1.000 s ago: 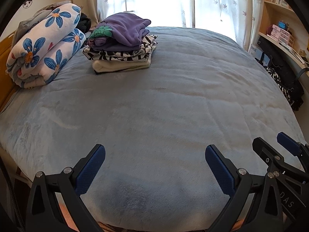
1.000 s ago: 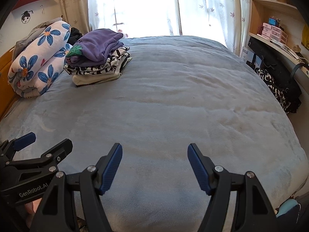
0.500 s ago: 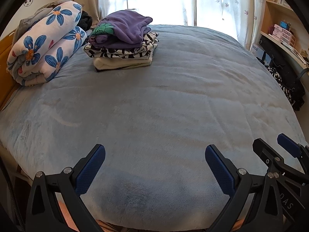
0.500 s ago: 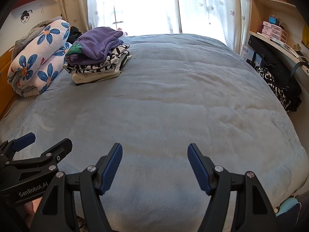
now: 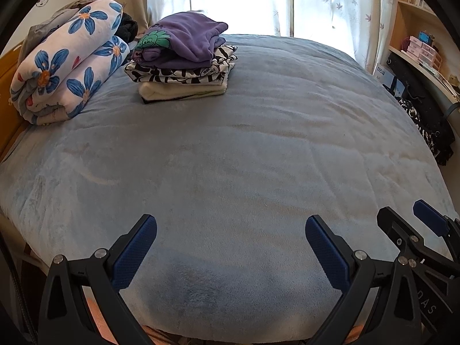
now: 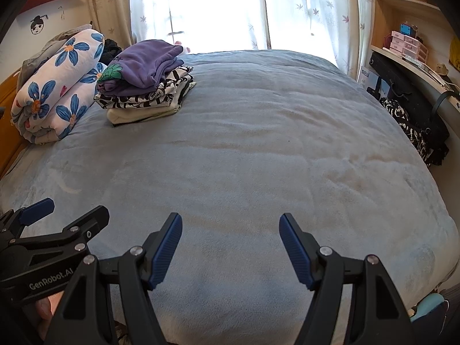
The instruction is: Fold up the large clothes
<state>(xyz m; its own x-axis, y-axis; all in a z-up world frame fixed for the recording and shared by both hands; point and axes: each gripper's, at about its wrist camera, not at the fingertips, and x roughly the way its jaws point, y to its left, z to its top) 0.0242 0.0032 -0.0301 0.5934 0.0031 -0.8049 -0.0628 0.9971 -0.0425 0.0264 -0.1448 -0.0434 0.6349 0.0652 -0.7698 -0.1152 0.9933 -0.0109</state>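
A stack of folded clothes (image 5: 184, 63) (image 6: 143, 86) lies at the far left of the bed: a purple top with a green print on top, a black-and-white patterned piece under it, a cream one at the bottom. My left gripper (image 5: 231, 241) hovers open over the near edge of the blue bedcover (image 5: 244, 149), nothing between its blue pads. My right gripper (image 6: 231, 238) is open too, beside the left one, over the same near edge of the bedcover (image 6: 258, 149). Each wrist view shows the other gripper at its side.
A rolled white quilt with blue flowers (image 5: 63, 72) (image 6: 54, 86) lies along the left edge by the wooden headboard. Curtains and a bright window (image 6: 215, 8) stand behind the bed. Shelves, a desk and dark bags (image 6: 414, 97) line the right side.
The left wrist view has shifted slightly, so the stack sits a little lower in its picture. Both grippers stay open and still.
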